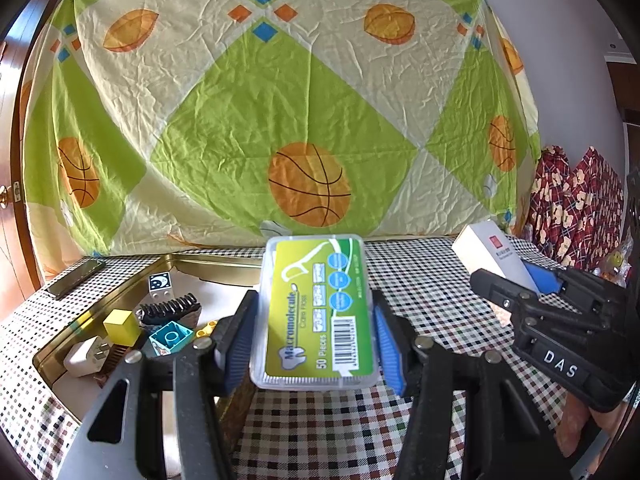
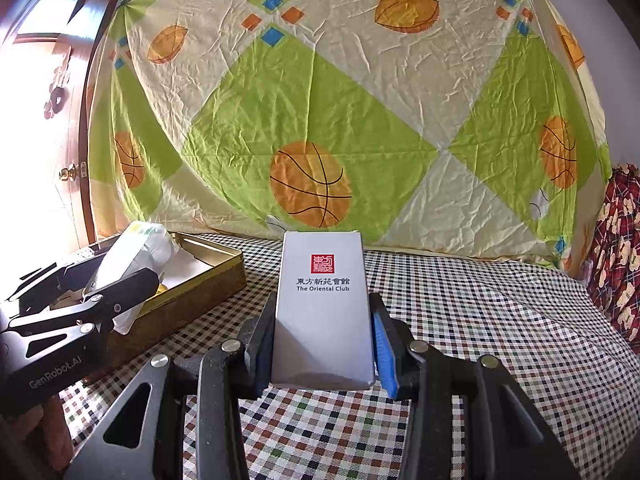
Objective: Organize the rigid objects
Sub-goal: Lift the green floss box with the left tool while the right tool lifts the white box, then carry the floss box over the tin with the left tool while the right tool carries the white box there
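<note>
My left gripper (image 1: 314, 334) is shut on a clear dental floss pick box (image 1: 316, 312) with a green label, held above the checked tablecloth beside the gold tin tray (image 1: 120, 300). My right gripper (image 2: 320, 332) is shut on a white Oriental Club box (image 2: 322, 308), held above the cloth. In the left wrist view the right gripper (image 1: 516, 284) with the white box (image 1: 490, 254) shows at the right. In the right wrist view the left gripper (image 2: 104, 292) with the floss box (image 2: 132, 256) hangs over the tray (image 2: 200, 284).
The tray holds a yellow cube (image 1: 120, 326), a teal block (image 1: 172, 338), a black comb (image 1: 170, 308), a white plug (image 1: 86, 356) and a small moon cube (image 1: 160, 284). A phone (image 1: 74, 278) lies left of the tray. A basketball sheet (image 1: 280, 100) hangs behind.
</note>
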Demonstrator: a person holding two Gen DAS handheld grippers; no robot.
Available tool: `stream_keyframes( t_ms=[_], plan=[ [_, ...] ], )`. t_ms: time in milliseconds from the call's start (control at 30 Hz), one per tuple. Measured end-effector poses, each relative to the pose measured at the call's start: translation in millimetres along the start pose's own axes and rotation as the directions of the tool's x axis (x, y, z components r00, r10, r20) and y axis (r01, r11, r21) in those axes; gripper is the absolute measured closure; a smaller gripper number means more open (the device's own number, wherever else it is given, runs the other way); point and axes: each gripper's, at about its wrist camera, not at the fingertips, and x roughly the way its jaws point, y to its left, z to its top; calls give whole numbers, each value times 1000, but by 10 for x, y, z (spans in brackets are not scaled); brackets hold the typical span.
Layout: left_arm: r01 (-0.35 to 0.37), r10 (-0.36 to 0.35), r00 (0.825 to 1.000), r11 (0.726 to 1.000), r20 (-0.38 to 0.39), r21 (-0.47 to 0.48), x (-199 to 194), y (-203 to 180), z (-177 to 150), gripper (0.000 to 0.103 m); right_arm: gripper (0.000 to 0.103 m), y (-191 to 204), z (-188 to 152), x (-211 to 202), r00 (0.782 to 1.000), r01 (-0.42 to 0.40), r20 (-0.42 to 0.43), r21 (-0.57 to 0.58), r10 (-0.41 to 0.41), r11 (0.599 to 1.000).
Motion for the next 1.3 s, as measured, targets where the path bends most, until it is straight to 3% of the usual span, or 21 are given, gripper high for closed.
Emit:
stream_keyframes(
  t_ms=[700, 1300],
  plan=[
    [-19, 19, 1000, 998, -10, -67, -95, 378, -26, 49, 59, 451, 9, 22, 996, -91, -18, -39, 90, 995],
    [-39, 40, 999, 992, 9, -123, -204, 650, -4, 49, 59, 753, 18, 87, 993, -114, -34, -90, 112, 989]
  ],
)
